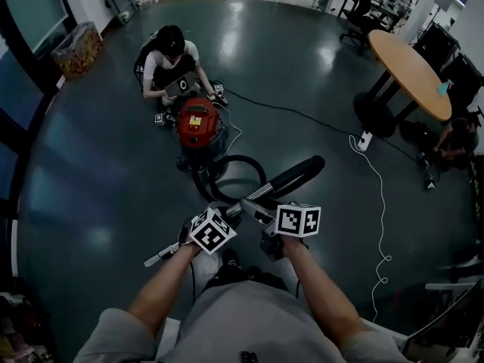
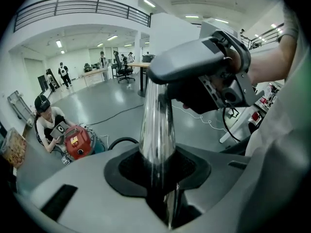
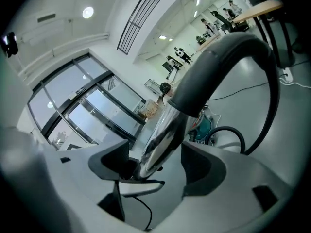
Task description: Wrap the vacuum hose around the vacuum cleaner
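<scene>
Forearms are reaching forward from the bottom of the head view, each hand carrying a claw topped with a marker cube. The left claw [image 2: 160,173] is clenching the chrome wand [image 2: 156,125] of the vacuum, with both dark pads pressing on the tube as it is rising out of the grip toward the grey handle bend [image 2: 194,64]. The right claw [image 3: 155,164] is standing released around the same wand, higher up, just under the bend. Its jaws are gaping, and the tube is leaning against one pad while the other is standing clear of it.

From the bend, the black vacuum hose [image 1: 240,157] is running down to the dark floor [image 1: 91,172]. It is lying there in an open loop just in front of the red vacuum cleaner [image 1: 198,123], beside the machine and not wound around it. The vacuum cleaner is sitting upright on the floor, and a dark cable is trailing away from it to the right.

Right behind it, a person [image 1: 170,59] in a dark cap is sitting on the floor, bending over something held in the lap. Off to the right, a white cable [image 1: 380,203] is snaking across the floor from a power strip [image 1: 364,141] near the foot of a round wooden counter [image 1: 412,70]. Desks and chairs are standing farther back in the room.
</scene>
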Available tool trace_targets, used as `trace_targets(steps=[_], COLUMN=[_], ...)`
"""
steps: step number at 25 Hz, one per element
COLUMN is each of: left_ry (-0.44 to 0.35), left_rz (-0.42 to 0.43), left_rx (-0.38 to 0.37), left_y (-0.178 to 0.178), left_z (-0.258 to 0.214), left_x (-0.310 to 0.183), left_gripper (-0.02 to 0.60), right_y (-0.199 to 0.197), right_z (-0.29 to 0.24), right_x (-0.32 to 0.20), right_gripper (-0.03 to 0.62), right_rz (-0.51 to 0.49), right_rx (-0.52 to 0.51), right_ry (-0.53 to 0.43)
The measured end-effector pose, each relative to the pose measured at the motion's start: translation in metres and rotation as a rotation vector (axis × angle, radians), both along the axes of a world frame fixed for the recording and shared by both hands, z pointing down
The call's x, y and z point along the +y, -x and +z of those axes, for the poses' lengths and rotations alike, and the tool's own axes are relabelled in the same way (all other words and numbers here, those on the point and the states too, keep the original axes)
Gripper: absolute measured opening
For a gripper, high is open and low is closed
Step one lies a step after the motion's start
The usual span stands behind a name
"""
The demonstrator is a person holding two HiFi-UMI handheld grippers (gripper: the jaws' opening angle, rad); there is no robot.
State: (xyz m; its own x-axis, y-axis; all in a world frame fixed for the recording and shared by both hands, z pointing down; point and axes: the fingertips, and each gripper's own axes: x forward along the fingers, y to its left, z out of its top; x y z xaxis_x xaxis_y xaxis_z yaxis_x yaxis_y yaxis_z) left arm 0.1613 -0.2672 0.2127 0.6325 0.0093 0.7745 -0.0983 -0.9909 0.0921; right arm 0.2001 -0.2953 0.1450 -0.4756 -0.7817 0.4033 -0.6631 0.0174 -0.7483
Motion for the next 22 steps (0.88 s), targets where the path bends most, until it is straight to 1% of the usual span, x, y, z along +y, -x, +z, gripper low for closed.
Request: trace_targets(steps=[2,5,7,8,9,10,11,14,15,16,19,20,22], left_ry=[0.008,0.027,0.041,0.044,0.048,0.053,0.061,0.086,0.078,0.051,-0.082,-0.100,-0.080], left_rz=[0.005,0.001,-0.010,-0.018,-0.028,-0.041,-0.054,-0.083,-0.082,-0.071,-0.009,-0.006,-0.035], left_rx=[0.020,0.048,0.064,0.072,0.078,0.085,0.091,0.113,0.116,0.115,0.078,0.064,0.053], left_y=[-0.006,-0.011,-0.013,-0.014,-0.015,-0.016,-0.017,-0.026,-0.030,-0.034,-0.045,-0.048,-0.053], left_z=[-0.002,-0.006,-0.008,-0.009,-0.011,-0.012,-0.013,-0.011,-0.010,-0.009,-0.002,0.000,0.001], left_x=[0.000,-0.001,-0.001,-0.002,-0.004,-0.005,-0.007,-0.007,-0.007,-0.007,-0.006,-0.006,-0.003], left_gripper=[0.135,0.135,0.135,0.135,0.135,0.135,0.135,0.135,0.137,0.137,0.137,0.137,0.140], right_y=[-0.001,0.000,0.001,0.001,-0.001,-0.002,-0.004,-0.012,-0.016,-0.019,-0.033,-0.039,-0.052], right_z=[0.001,-0.005,-0.005,-0.005,-0.006,-0.007,-0.008,-0.007,-0.006,-0.006,-0.005,-0.005,-0.002], right_x=[-0.015,-0.029,-0.033,-0.035,-0.038,-0.041,-0.043,-0.046,-0.045,-0.044,-0.041,-0.041,-0.041], right_gripper=[0.318,0.316,0.273,0.267,0.247,0.200,0.180,0.166,0.165,0.163,0.161,0.161,0.161], right_rz=[0.032,0.057,0.050,0.048,0.051,0.055,0.060,0.062,0.058,0.055,0.045,0.042,0.027], right_rx=[-0.018,-0.049,-0.030,-0.016,-0.012,-0.020,-0.030,-0.040,-0.040,-0.042,-0.055,-0.059,-0.061], right_ry=[-0.001,-0.056,-0.084,-0.092,-0.097,-0.098,-0.097,-0.088,-0.084,-0.082,-0.081,-0.079,-0.073])
